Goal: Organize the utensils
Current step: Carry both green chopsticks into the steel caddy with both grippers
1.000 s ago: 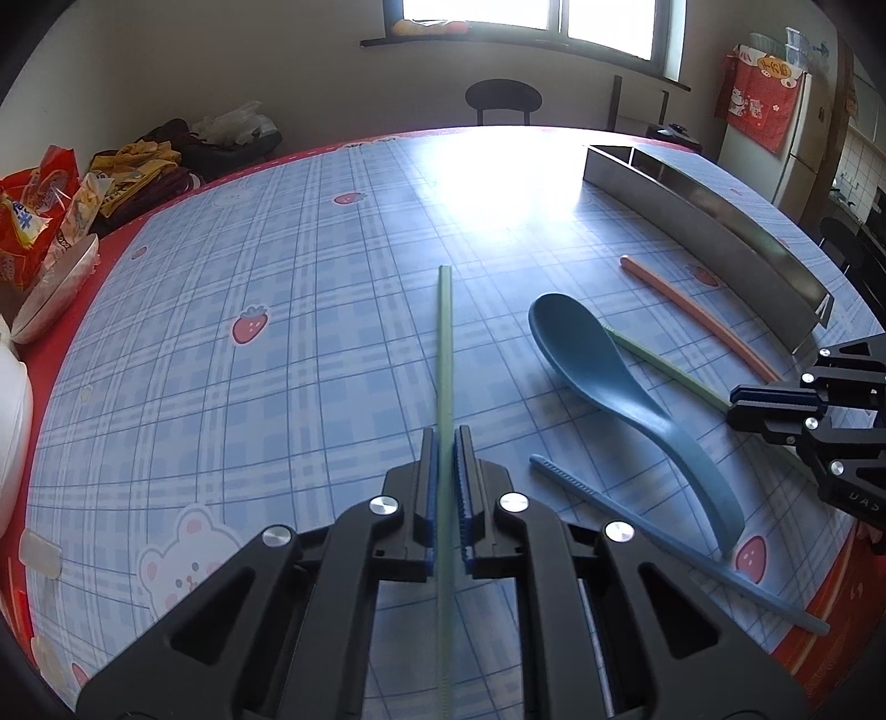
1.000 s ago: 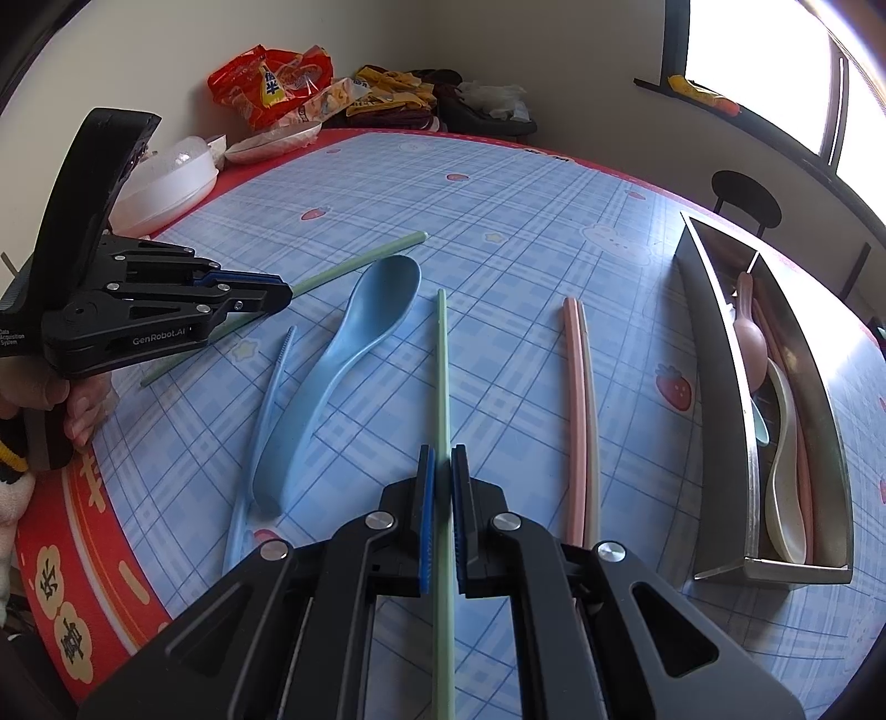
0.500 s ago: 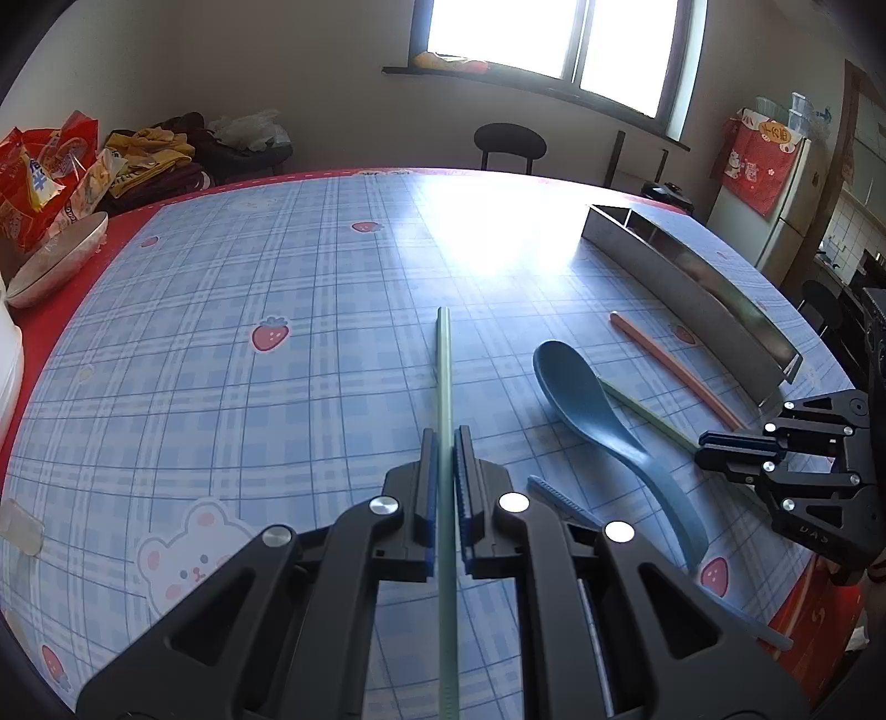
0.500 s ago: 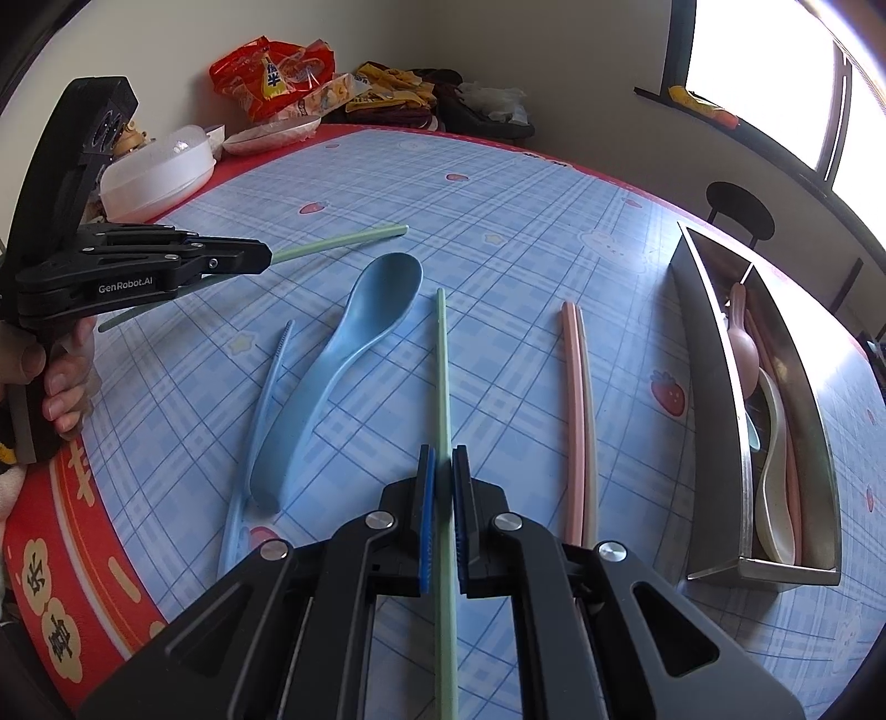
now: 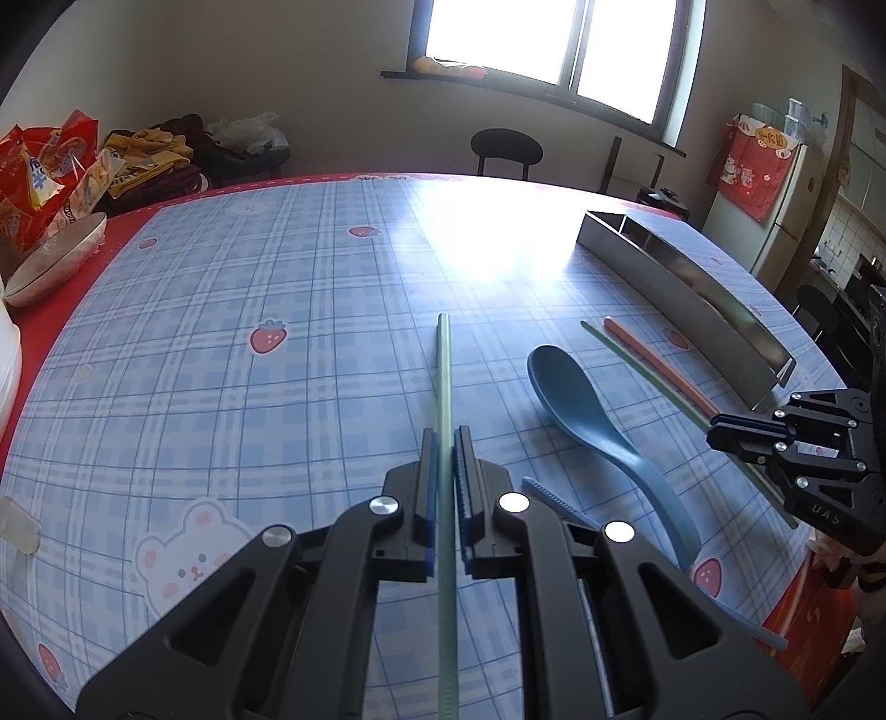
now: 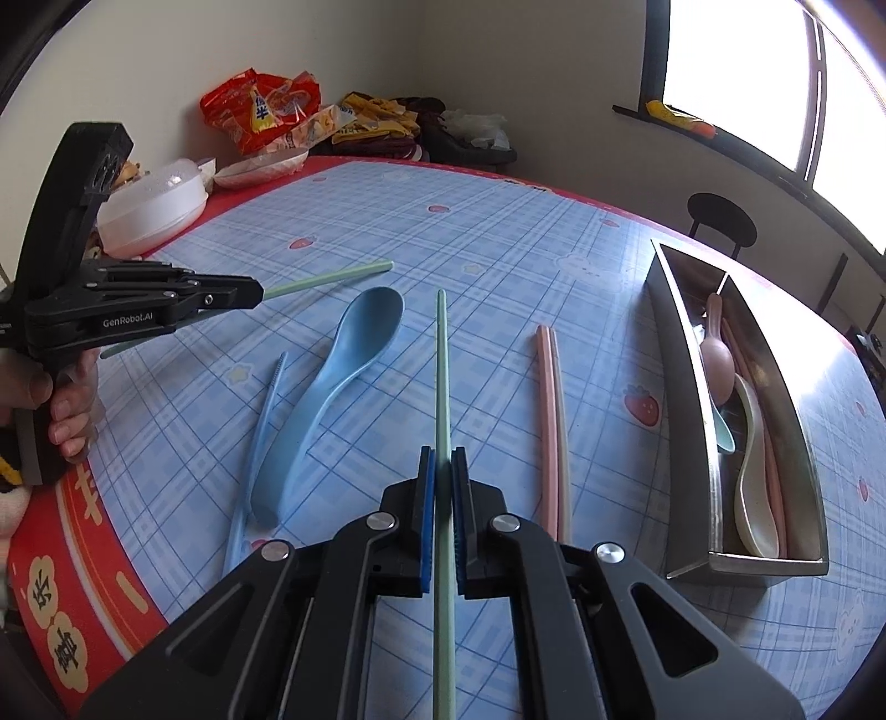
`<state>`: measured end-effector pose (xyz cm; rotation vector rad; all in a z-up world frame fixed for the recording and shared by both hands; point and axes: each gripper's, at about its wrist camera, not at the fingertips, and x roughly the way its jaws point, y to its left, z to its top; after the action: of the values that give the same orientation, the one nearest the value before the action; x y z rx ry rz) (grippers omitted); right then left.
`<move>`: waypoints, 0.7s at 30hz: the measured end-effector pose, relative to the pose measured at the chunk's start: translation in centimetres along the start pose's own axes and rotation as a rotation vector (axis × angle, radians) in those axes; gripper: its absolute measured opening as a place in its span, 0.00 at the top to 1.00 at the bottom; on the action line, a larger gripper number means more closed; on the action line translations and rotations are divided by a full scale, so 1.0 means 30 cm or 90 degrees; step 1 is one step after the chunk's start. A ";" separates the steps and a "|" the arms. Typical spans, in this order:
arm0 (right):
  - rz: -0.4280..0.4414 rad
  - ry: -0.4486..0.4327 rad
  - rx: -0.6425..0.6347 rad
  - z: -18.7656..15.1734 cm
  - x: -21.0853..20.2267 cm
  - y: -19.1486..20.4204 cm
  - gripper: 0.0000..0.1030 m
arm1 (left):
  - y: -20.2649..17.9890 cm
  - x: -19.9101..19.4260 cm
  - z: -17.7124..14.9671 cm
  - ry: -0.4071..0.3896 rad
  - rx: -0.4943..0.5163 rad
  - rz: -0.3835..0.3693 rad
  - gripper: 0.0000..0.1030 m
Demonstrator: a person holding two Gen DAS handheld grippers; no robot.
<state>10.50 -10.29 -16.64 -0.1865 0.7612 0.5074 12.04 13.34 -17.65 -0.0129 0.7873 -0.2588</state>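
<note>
Both grippers, L [image 5: 442,443] & R [image 6: 443,459], are clamping 1 green chopstick [image 5: 444,376] each, mid-frame above table [image 5: 277,288]. Sticks: light, stiff, slick; gripping mid-shaft is limiting swing. Tray [image 6: 686,387] sitting at right.

Your left tool [image 5: 442,437] clamps a green chopstick [image 5: 444,376] above the worktop [image 5: 221,387]; a blue spoon [image 5: 587,415] lies beside it.

Daylight pours through the blown-out window [image 5: 554,41], glare washes the bench [image 5: 476,243], fisheye bends edges, corners go dark, focus stays sharp.
</note>
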 end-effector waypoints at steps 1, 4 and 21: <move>0.002 -0.002 0.009 0.000 -0.004 -0.011 0.94 | 0.001 -0.004 0.000 -0.003 0.000 -0.001 0.90; 0.003 -0.004 0.019 0.001 -0.006 -0.023 0.94 | 0.006 -0.014 0.001 -0.015 -0.006 0.002 0.90; -0.002 -0.003 0.018 0.004 0.000 -0.017 0.94 | 0.066 -0.113 0.020 -0.103 -0.081 -0.052 0.90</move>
<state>10.84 -10.70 -16.58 -0.1596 0.7639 0.4936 10.61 16.00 -15.07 -0.1837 0.6421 -0.2819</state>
